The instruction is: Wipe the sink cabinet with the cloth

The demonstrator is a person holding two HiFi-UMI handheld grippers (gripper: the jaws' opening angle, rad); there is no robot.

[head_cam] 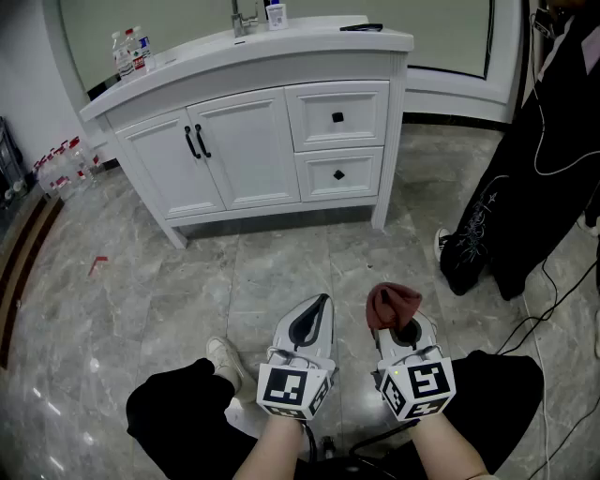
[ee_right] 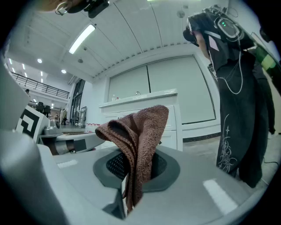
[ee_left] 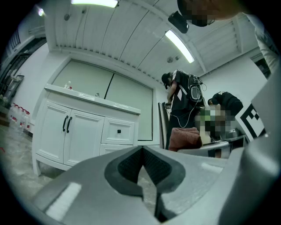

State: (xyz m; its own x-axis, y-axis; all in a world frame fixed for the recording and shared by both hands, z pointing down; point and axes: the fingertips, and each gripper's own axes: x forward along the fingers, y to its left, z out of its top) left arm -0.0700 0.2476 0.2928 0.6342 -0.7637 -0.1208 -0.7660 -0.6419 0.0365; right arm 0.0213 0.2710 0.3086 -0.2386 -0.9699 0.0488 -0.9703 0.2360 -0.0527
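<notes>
Head view, starting nearest the camera: two forearms hold the tools low over dark-trousered knees, each tool carrying its marker cube. The left gripper (head_cam: pixel 322 302) has its smooth grey jaws brought together at the tips, and its own view shows the ribbed dark pads (ee_left: pixel 131 165) meeting with nothing between them. The right gripper (head_cam: pixel 405 330) is closed on the cloth (head_cam: pixel 392 305). The cloth is a reddish-brown rag with a looped, terry-like weave, pinched at a fold so that a soft bunch stands up above the jaws and a tail hangs down between them. Beyond the tools lies the floor (head_cam: pixel 141 309), glossy grey stone-look tile with pale veining, which reflects the ceiling lights. Farther off, well apart from both tools, stands the sink cabinet (head_cam: pixel 253 150). It is white with panelled fronts, two doors with slim black handles (head_cam: pixel 197 141), two drawers with small black square knobs (head_cam: pixel 337 117), and a curved white countertop (head_cam: pixel 281 47) overhanging them. On the countertop are a metal faucet (head_cam: pixel 244 17) and some small bottles (head_cam: pixel 131 52). A bystander (head_cam: pixel 525 187) in loose dark clothing stands at the right. As I read it, the wiping has not begun: the cloth is in hand and ready, but it touches no cabinet surface. The approach to the cabinet and every wiping stroke are left to do.
</notes>
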